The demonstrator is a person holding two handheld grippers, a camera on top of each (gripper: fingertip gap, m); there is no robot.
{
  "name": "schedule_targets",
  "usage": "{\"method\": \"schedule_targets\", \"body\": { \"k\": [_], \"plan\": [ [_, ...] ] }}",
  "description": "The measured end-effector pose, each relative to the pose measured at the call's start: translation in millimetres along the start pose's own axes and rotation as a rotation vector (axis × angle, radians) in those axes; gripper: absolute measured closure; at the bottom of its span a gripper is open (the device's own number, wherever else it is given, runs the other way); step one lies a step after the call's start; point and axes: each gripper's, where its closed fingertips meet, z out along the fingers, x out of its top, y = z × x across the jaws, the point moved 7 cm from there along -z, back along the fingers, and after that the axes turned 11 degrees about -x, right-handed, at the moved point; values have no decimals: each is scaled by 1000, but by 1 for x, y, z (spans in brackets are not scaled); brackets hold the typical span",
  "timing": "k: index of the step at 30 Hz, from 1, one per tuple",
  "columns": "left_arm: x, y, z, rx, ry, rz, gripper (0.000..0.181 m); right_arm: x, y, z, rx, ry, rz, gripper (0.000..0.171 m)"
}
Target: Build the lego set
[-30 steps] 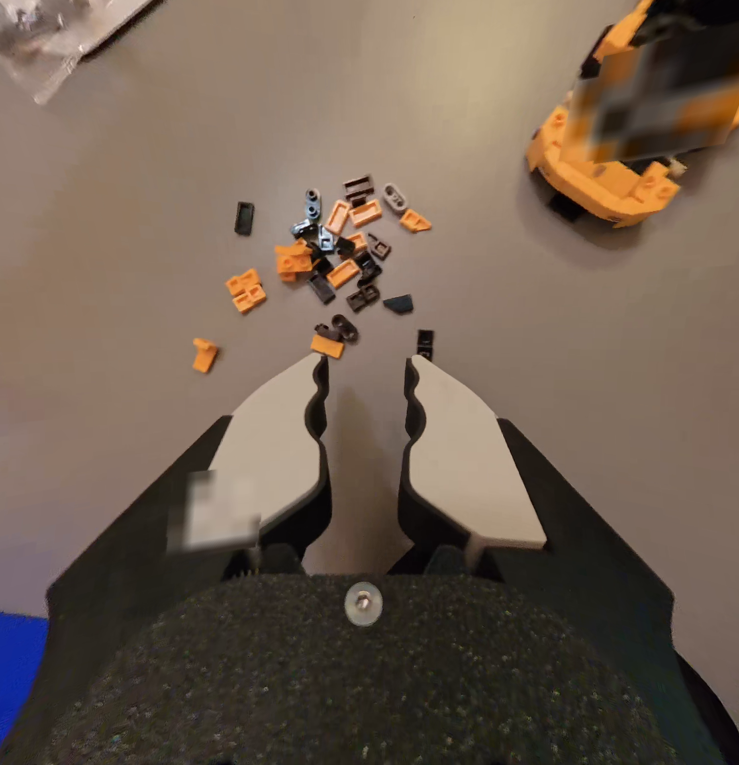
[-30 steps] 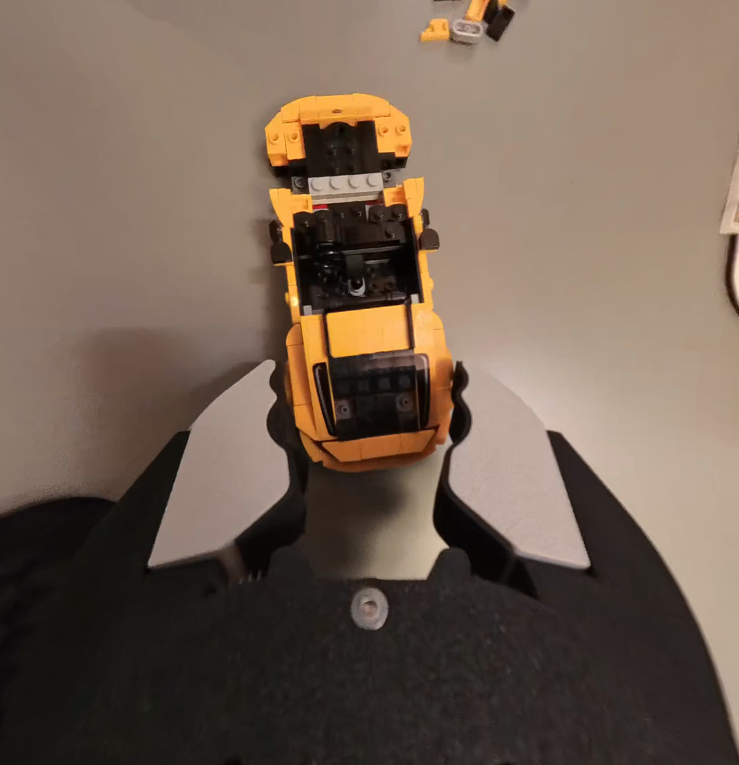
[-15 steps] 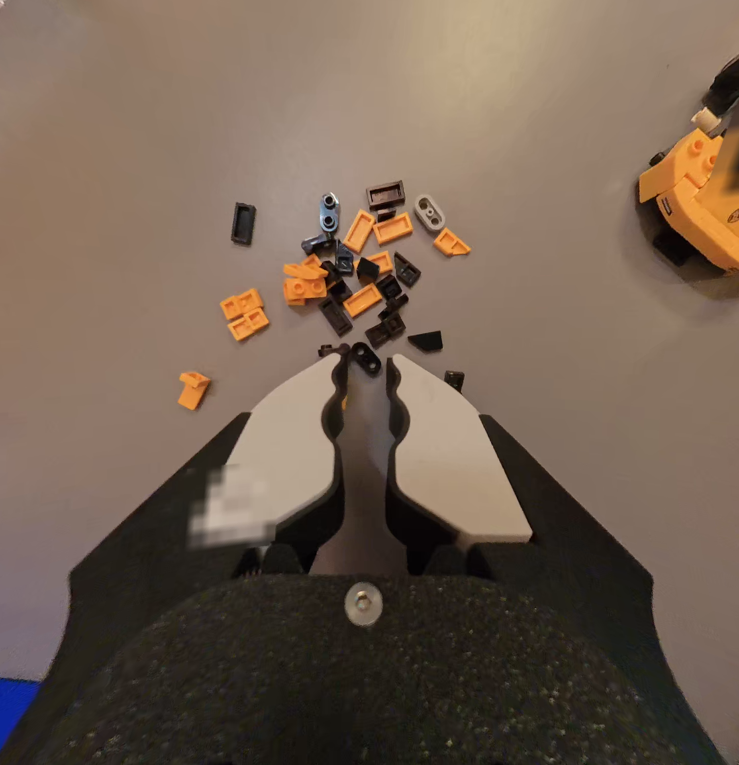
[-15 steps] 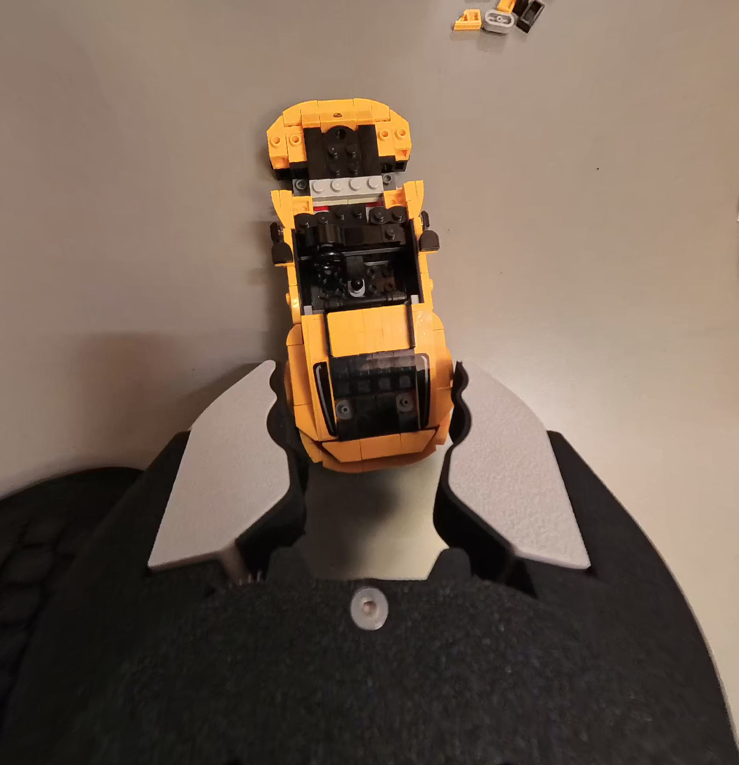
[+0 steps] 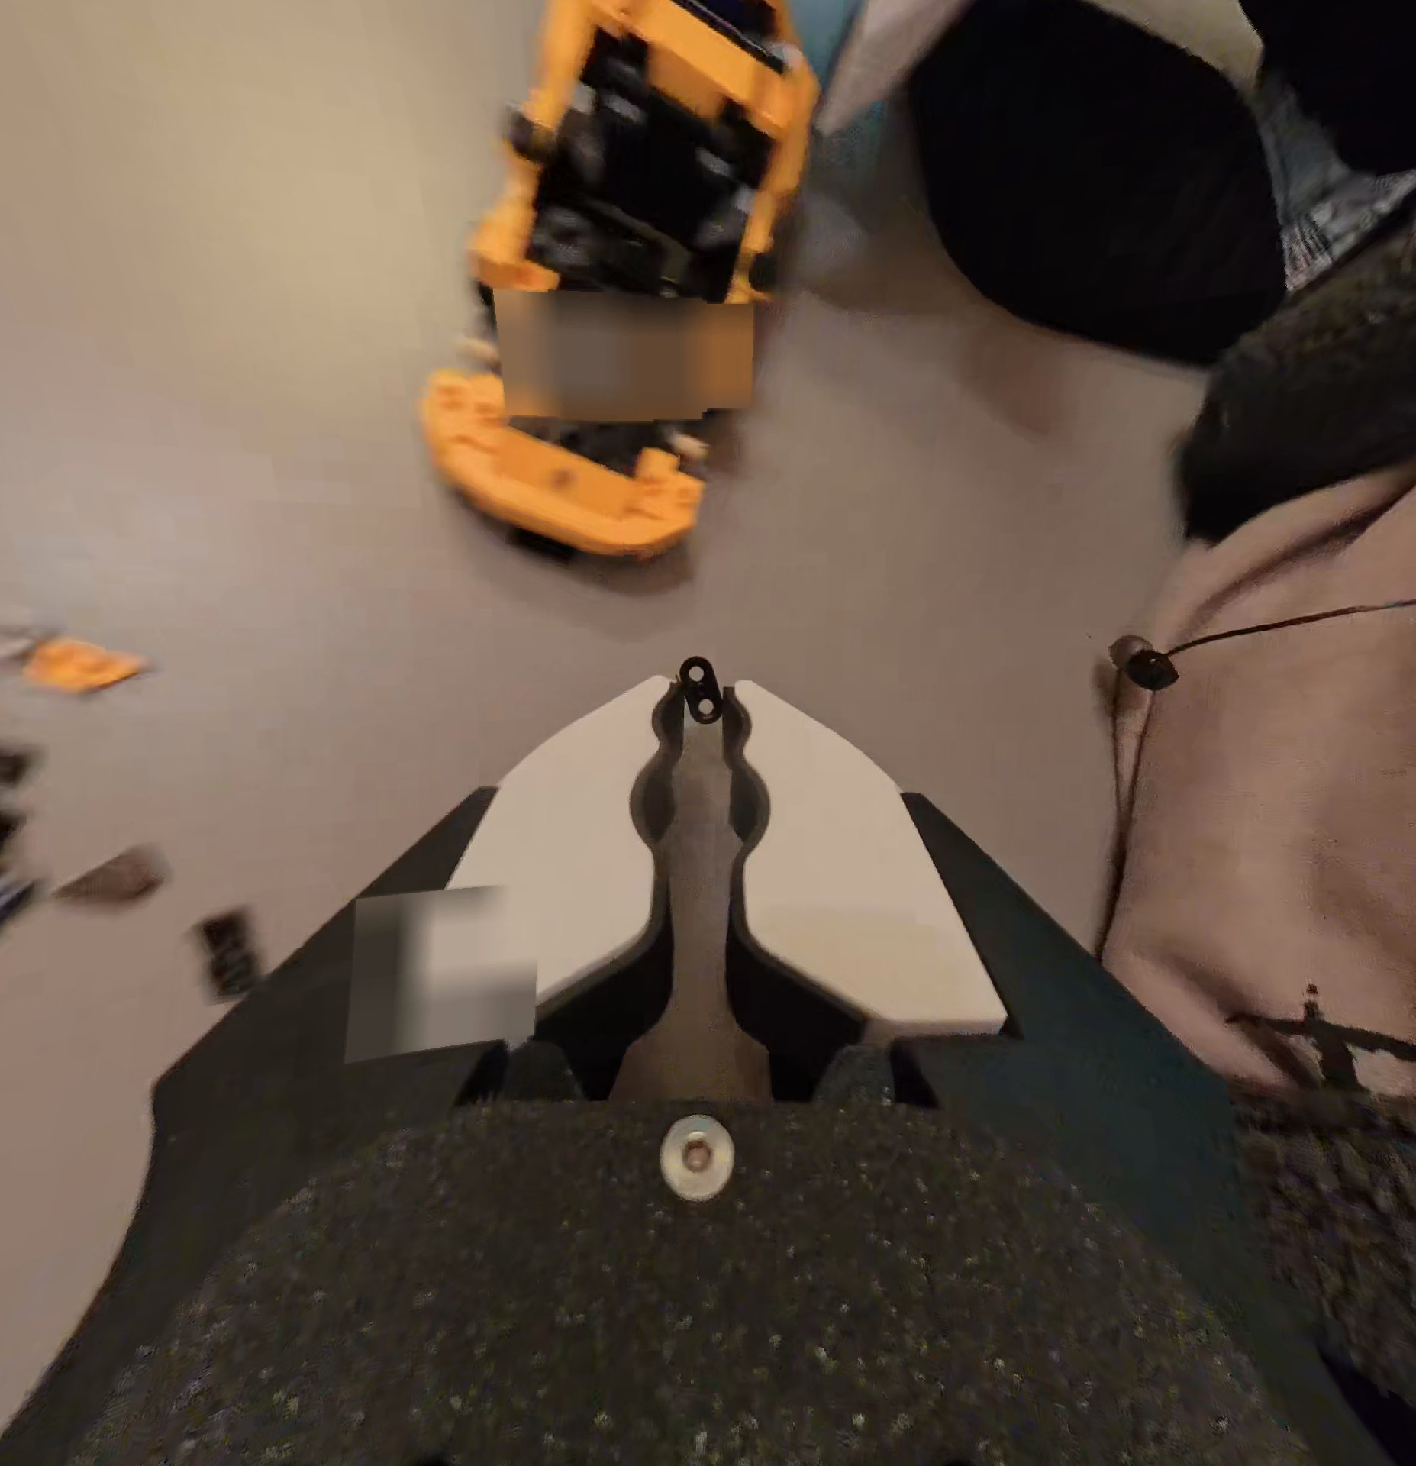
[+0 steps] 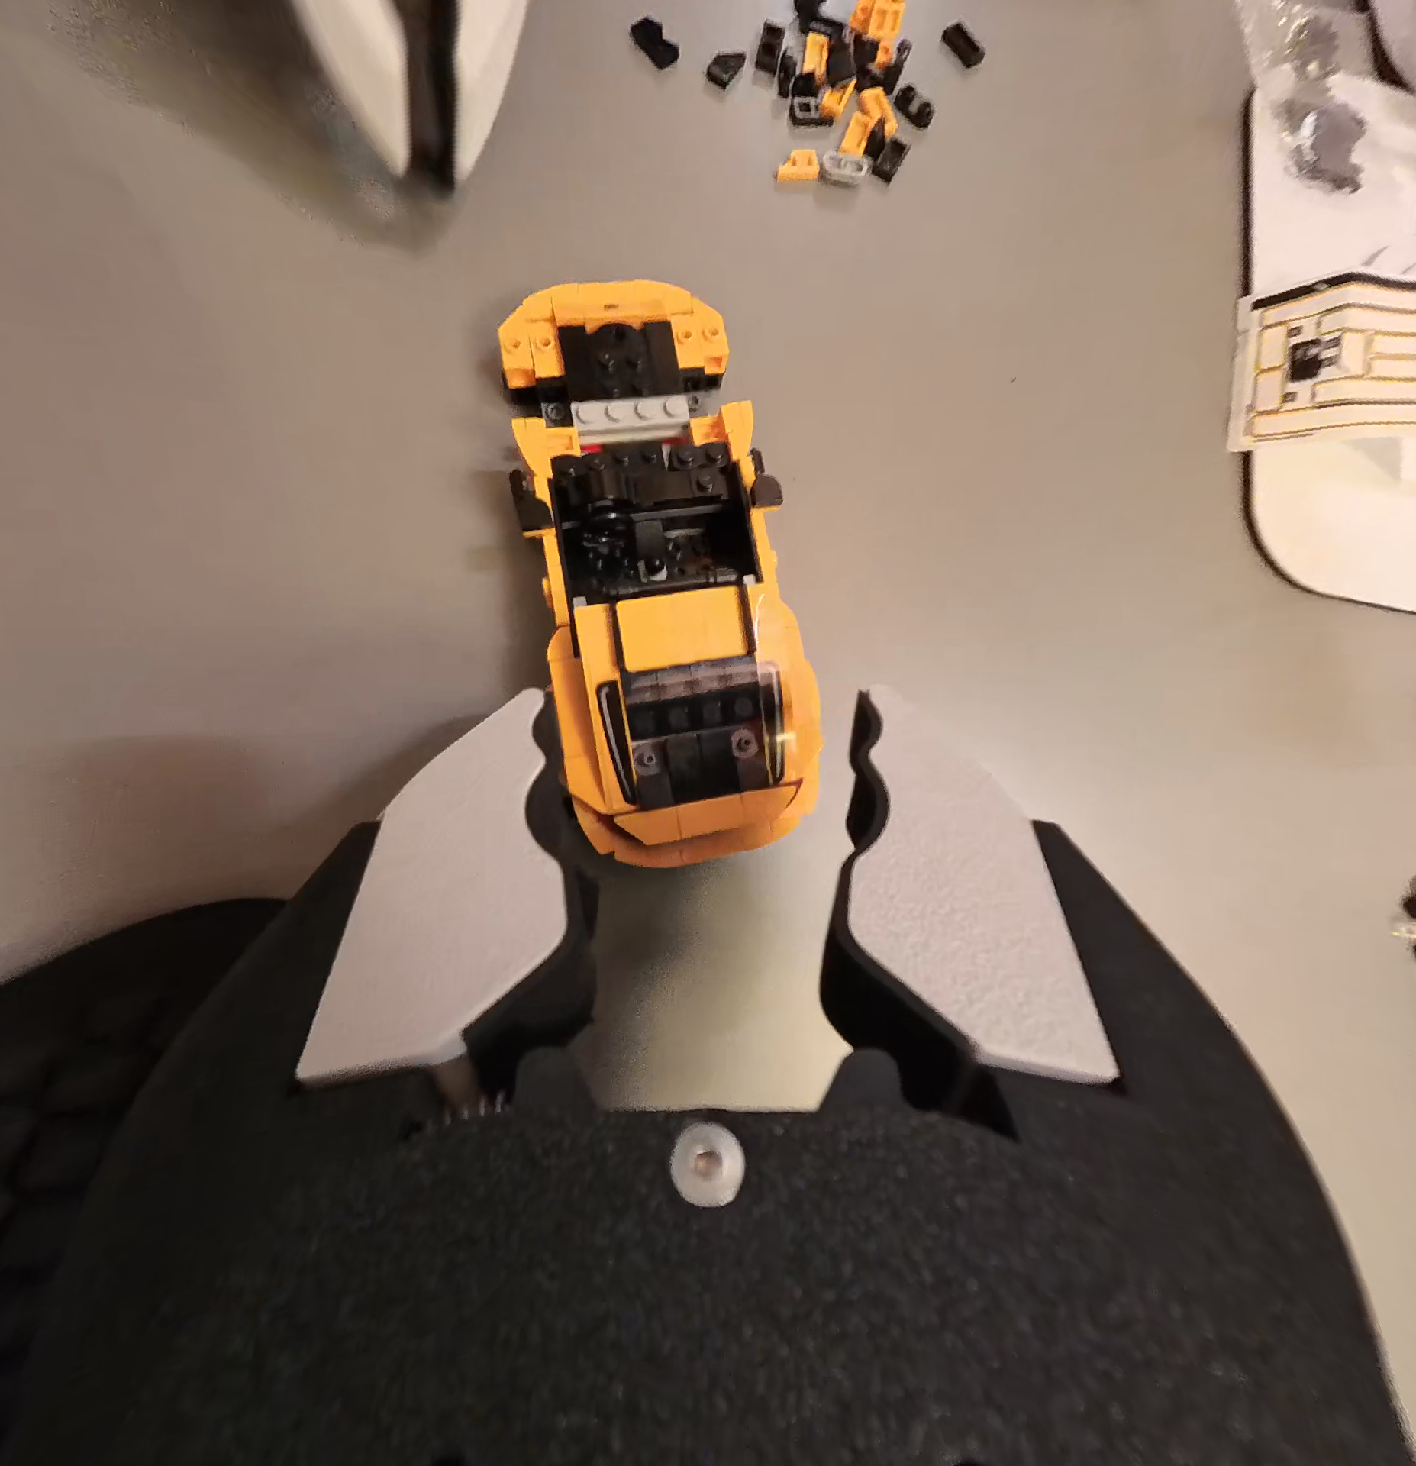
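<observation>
The left tool (image 5: 701, 692) is clenched on a tiny black two-hole piece (image 5: 700, 692), pinched at its lower end between the very tips, above the grey surface (image 5: 213, 397). The piece looks light, rigid and slick, so it could easily twist or pop out. Ahead lies the orange car (image 5: 609, 317), part-built. The right tool (image 6: 700, 706) is released, its jaws spread around the car's (image 6: 649, 571) near end, one side touching. The car is stiff but could shed bricks; better gripped across its solid flanks. Loose pieces (image 6: 839, 87) lie beyond
</observation>
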Motion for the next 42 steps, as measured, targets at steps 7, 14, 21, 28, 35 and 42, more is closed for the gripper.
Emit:
{"method": "schedule_targets", "body": {
  "k": [7,14,21,28,35,42],
  "plan": [
    [0,11,31,71,-64,173,149,7,-3,-7,-45,7,-11,103],
    [20,-42,-54,323,117,76,156,7,6,-14,-89,59,36,108],
    [37,-133,-75,469,-66,-87,163,11,8,-10,-104,74,35,110],
    [33,-143,-61,426,-233,-114,174,-7,11,-15,-115,80,98,113],
    [60,-105,-53,288,-149,68,174,-4,9,-16,-114,99,99,115],
    [73,-48,-11,98,-217,220,174,-1,-10,-1,-36,-28,-13,94]
  ]
}}
